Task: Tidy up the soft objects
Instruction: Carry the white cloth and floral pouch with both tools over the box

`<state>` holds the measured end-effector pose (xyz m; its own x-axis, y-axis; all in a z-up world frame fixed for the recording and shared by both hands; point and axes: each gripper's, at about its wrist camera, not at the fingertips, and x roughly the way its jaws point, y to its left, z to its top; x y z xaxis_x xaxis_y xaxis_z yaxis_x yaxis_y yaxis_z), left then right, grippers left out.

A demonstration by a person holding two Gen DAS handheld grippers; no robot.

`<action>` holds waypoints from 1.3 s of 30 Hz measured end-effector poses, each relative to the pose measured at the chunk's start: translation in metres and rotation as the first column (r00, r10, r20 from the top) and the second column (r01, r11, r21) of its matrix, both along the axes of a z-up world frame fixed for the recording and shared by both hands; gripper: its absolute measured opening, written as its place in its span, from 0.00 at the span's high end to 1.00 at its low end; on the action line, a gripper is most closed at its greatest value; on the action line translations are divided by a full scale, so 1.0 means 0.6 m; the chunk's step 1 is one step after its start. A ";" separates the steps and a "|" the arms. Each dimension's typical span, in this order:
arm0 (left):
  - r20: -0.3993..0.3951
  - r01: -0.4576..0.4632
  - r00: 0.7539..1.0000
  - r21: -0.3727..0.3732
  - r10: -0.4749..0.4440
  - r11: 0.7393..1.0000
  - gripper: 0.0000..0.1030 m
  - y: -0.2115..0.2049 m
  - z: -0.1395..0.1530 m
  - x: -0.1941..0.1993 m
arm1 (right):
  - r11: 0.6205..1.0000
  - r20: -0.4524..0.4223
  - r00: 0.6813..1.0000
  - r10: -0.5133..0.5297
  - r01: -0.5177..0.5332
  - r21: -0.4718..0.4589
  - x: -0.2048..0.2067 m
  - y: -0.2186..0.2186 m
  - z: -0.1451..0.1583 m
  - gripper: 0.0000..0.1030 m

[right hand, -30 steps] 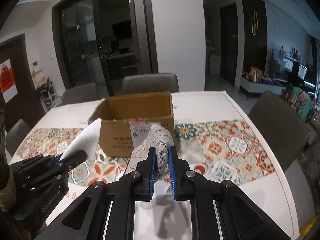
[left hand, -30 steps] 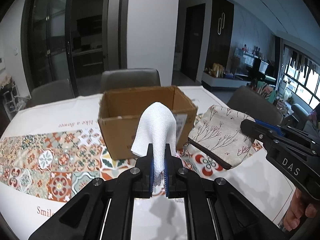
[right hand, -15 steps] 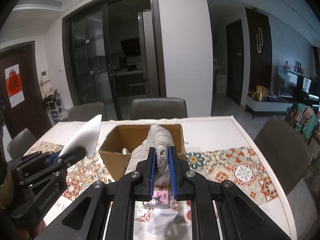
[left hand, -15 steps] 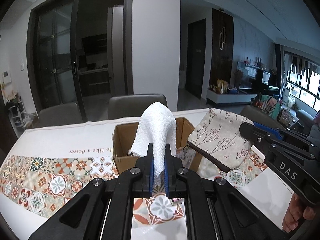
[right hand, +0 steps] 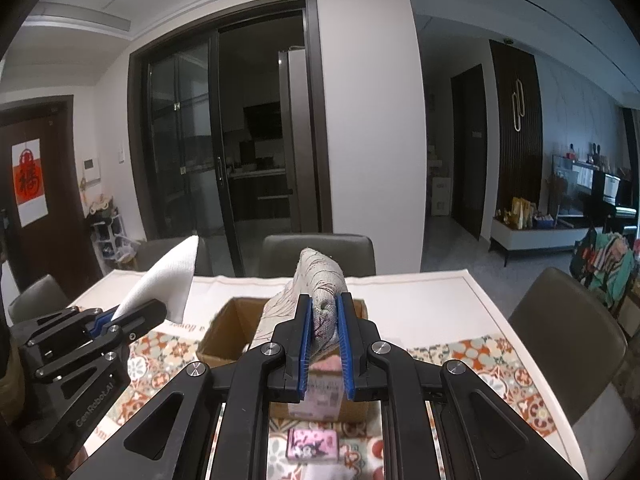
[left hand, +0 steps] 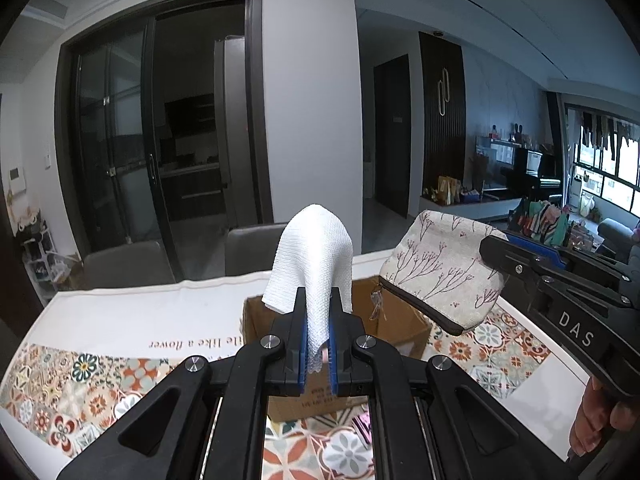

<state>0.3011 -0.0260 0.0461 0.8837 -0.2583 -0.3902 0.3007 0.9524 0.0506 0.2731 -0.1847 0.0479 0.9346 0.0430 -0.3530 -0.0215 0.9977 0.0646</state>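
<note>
Above the cardboard box (left hand: 404, 322), left tongs (left hand: 319, 344) pinching white cloth (left hand: 314, 248), right tongs (right hand: 323, 340) clamping floral pouch (right hand: 320, 280)

White cloth (left hand: 314, 256): rough waffle weave | pouch (left hand: 438, 270): matt printed fabric | box (right hand: 224, 334): plain brown cardboard | left gripper (left hand: 318, 344): matt black plastic, blue ridged pads, shiny metal screws | tablecloth (left hand: 120, 328): smooth, patterned
</note>
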 end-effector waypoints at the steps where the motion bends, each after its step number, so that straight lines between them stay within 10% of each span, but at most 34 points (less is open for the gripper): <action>1: 0.004 0.000 1.000 0.001 0.000 1.000 0.91 0.000 0.001 0.005 | 1.000 0.005 1.000 0.001 -0.001 0.000 0.005 0.001 0.002 0.86; 39: -0.225 -0.001 0.974 0.030 0.008 1.000 0.91 -0.034 -0.120 0.199 | 1.000 -0.161 0.987 0.026 -0.023 0.018 0.206 0.007 -0.097 0.86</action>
